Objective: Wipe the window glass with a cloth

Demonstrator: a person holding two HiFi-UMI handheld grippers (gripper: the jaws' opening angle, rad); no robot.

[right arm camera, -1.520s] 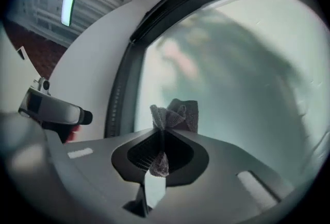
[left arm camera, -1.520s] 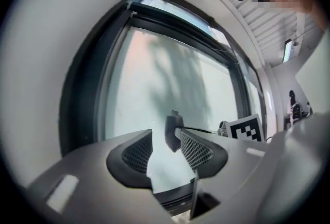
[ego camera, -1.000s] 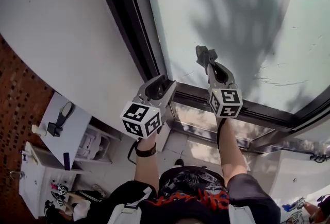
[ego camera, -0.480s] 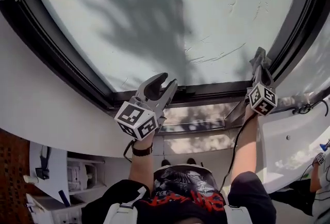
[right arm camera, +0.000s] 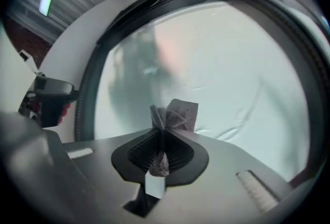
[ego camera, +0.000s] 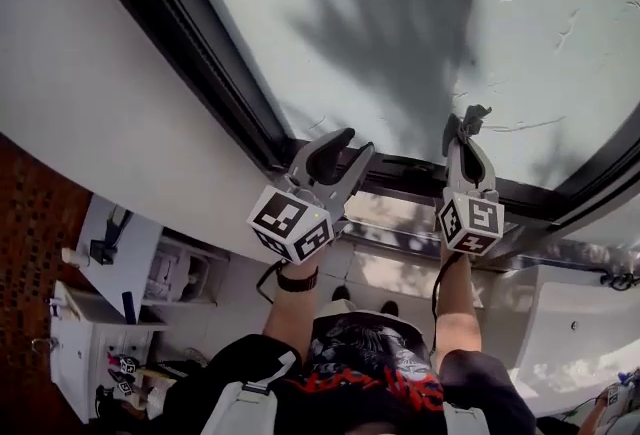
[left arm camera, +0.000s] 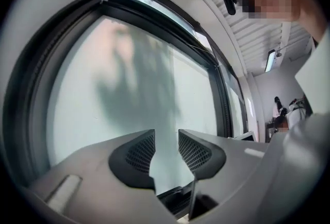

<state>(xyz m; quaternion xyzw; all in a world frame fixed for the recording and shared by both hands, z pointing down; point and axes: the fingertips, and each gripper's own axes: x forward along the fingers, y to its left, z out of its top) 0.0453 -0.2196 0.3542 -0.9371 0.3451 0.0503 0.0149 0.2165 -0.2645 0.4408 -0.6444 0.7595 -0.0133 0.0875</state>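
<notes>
Cloth (right arm camera: 175, 114) sits clamped in your right tongs (right arm camera: 164, 133), tuft past the tips so fabric meets the window glass (ego camera: 380, 43); your left tongs (left arm camera: 166, 141) wait parted, empty.

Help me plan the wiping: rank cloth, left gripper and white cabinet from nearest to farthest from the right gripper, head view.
1. cloth: clamped in the right gripper's tongs.
2. left gripper: beside it, on its left.
3. white cabinet: far off, lower left.
</notes>
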